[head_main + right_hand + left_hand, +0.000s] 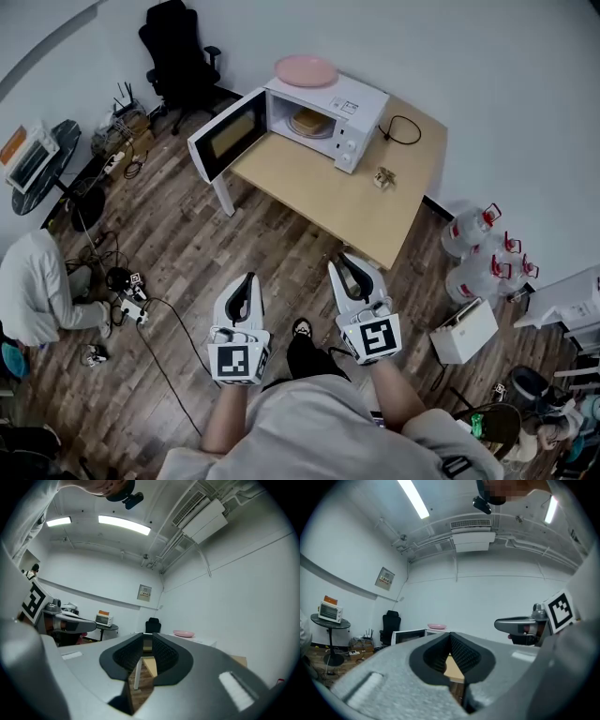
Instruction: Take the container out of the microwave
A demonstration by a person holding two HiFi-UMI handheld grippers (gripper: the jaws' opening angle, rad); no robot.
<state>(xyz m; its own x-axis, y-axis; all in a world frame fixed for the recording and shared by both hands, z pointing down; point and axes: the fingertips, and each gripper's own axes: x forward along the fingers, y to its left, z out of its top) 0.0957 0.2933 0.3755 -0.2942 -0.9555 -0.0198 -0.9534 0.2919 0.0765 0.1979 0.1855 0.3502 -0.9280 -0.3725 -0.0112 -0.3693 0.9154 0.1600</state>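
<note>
The wooden surface [328, 192] fills the upper middle of the head view. The white microwave [361, 98] stands at its upper end, with its door [225, 139] swung open to the left. At lower centre both tools point toward it, well apart from it. The left tool [247, 281] has its tips together with nothing between them, and the right tool [347, 264] stands slightly parted and empty. The tan container [310, 121] sits inside the microwave's cavity, and a pink plate [306, 70] lies on top.
</note>
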